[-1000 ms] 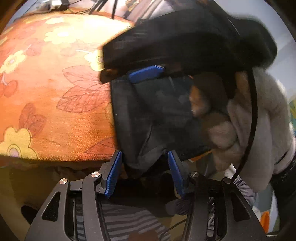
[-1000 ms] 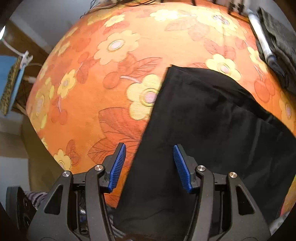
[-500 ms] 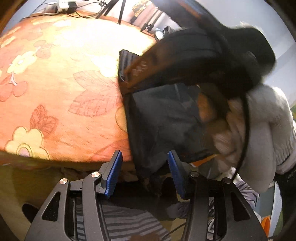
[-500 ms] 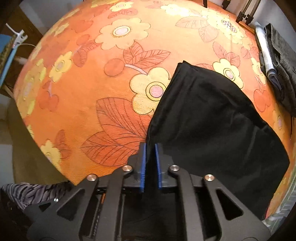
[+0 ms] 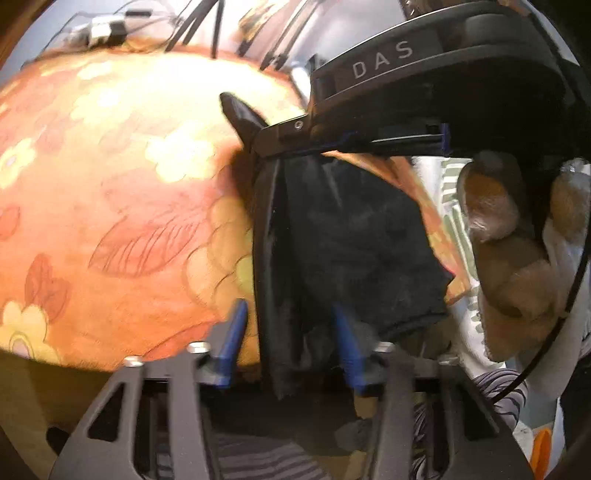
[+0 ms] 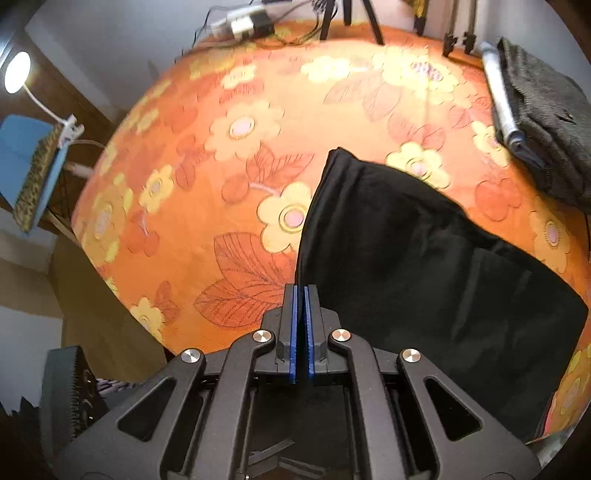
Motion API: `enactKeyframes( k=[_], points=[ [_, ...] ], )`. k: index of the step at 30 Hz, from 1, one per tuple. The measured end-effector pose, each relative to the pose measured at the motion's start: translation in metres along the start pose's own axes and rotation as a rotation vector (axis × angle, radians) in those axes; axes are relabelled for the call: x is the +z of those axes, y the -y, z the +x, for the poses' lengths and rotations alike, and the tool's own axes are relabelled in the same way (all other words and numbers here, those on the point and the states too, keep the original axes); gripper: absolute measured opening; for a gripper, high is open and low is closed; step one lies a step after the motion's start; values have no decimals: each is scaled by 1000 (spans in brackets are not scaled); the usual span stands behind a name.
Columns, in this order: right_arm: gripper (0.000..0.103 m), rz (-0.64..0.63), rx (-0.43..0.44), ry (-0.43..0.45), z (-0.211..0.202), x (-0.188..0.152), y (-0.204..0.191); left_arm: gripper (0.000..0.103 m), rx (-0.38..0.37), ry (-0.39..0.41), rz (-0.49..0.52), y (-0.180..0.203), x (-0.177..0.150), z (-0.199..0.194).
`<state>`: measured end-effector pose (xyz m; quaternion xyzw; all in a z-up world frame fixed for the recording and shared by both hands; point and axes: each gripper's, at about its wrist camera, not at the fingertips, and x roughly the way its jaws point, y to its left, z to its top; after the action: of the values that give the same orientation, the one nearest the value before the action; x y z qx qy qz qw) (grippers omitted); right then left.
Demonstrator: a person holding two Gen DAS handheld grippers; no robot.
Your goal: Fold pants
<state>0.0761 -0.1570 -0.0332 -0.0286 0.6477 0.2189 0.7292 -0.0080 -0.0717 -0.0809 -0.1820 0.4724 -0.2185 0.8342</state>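
Note:
Black pants (image 6: 424, 266) lie on the orange flowered tablecloth (image 6: 258, 147), reaching from mid-table to its near edge. My right gripper (image 6: 300, 314) is shut on the pants' near left edge and lifts it a little. In the left wrist view the pants (image 5: 351, 240) hang over the table's near edge, and the right gripper (image 5: 369, 144) pinches their far edge. My left gripper (image 5: 291, 347) is open, its blue pads on either side of the hanging cloth, not closed on it.
A folded dark grey garment (image 6: 546, 122) lies at the table's far right. A power strip with cables (image 6: 243, 22) and tripod legs (image 6: 369, 18) stand along the far edge. A lamp (image 6: 16, 72) glows at far left. The person's hand and sleeve (image 5: 517, 258) are at right.
My right gripper went from open around the pants' edge to shut on it, then drew back and up with the cloth. My left gripper stayed open by the hanging edge.

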Motion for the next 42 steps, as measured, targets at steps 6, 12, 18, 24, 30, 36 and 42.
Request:
enactKeyframes(
  k=[6, 12, 18, 24, 30, 36, 42],
  points=[
    [4, 54, 45, 46, -15, 3, 14, 13, 27, 82, 95, 19, -1, -3],
    [32, 41, 29, 26, -18, 12, 18, 12, 34, 112, 137, 35, 3, -5],
    [46, -36, -43, -27, 2, 34, 3, 12, 35, 124, 173, 48, -1, -6],
    [23, -85, -153, -57, 24, 49, -10, 12, 28, 133, 199, 58, -1, -8],
    [6, -25, -97, 3, 3, 47, 11, 12, 16, 161, 238, 74, 11, -9],
    [5, 53, -22, 113, -48, 42, 42, 12, -7, 207, 310, 111, 20, -16],
    [4, 153, 30, 217, -97, 25, 93, 12, -66, 199, 376, 154, 27, 0]
  ],
)
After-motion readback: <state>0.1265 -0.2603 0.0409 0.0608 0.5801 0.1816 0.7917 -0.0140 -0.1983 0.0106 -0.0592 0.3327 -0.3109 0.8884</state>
